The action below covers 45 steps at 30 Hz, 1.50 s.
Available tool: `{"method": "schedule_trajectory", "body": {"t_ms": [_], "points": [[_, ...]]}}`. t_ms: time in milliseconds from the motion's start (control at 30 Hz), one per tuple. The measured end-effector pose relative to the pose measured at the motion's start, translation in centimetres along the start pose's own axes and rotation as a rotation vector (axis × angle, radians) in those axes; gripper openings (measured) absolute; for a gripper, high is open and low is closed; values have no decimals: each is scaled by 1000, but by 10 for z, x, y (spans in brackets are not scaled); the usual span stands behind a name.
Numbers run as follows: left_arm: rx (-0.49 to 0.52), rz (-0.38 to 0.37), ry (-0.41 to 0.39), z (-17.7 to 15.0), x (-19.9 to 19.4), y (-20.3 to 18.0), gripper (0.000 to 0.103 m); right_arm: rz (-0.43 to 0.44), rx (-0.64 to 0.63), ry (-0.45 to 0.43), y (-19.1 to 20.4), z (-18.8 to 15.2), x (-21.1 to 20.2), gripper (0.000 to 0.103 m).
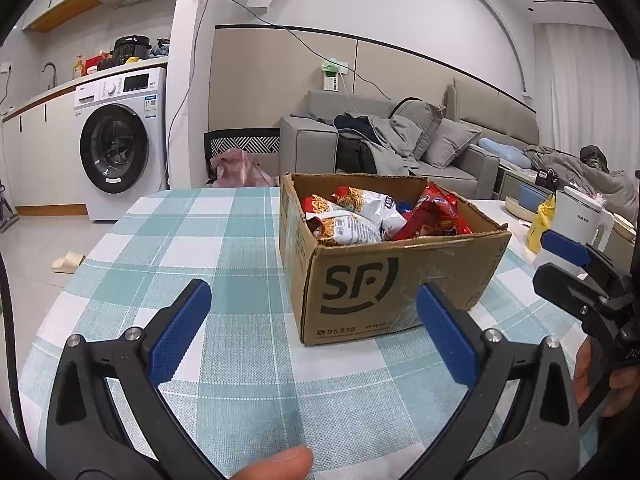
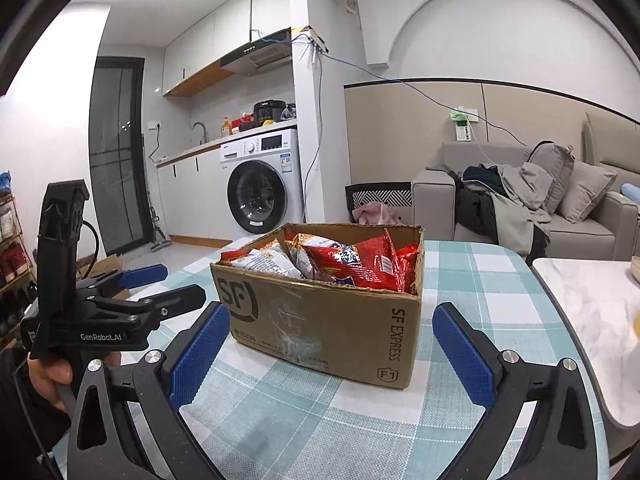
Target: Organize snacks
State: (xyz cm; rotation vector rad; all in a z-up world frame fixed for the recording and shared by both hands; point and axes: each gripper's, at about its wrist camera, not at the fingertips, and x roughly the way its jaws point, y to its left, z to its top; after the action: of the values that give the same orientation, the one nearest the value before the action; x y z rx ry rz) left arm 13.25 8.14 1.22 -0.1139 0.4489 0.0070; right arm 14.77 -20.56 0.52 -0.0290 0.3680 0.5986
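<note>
An open cardboard box (image 1: 400, 280) marked SF stands on the checked tablecloth (image 1: 200, 248). It holds several snack bags: white noodle-snack bags (image 1: 352, 224) and red bags (image 1: 432, 216). The box (image 2: 332, 320) and its red bags (image 2: 360, 264) also show in the right wrist view. My left gripper (image 1: 314, 328) is open and empty, just short of the box's near left corner. My right gripper (image 2: 330, 354) is open and empty, facing the box's front wall. Each gripper shows in the other's view, the right one (image 1: 576, 264) and the left one (image 2: 160, 284).
A white marble side table (image 2: 592, 312) adjoins the table on the right, with a white kettle (image 1: 580, 216) and a yellow bag (image 1: 542, 224). A grey sofa (image 1: 400, 140) with clothes stands behind. A washing machine (image 1: 120, 144) stands at the far left.
</note>
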Motion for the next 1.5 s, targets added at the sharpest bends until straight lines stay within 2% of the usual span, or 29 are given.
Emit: {"method": "schedule_trajectory", "body": {"t_ms": [433,1500], "points": [[4,7,7,-4,4,-1,102,-18,-32,-8,6,-1,0,103],[5,9,5,-4,3,0,102,-12,1,-4,-1,-3,2,103]]}}
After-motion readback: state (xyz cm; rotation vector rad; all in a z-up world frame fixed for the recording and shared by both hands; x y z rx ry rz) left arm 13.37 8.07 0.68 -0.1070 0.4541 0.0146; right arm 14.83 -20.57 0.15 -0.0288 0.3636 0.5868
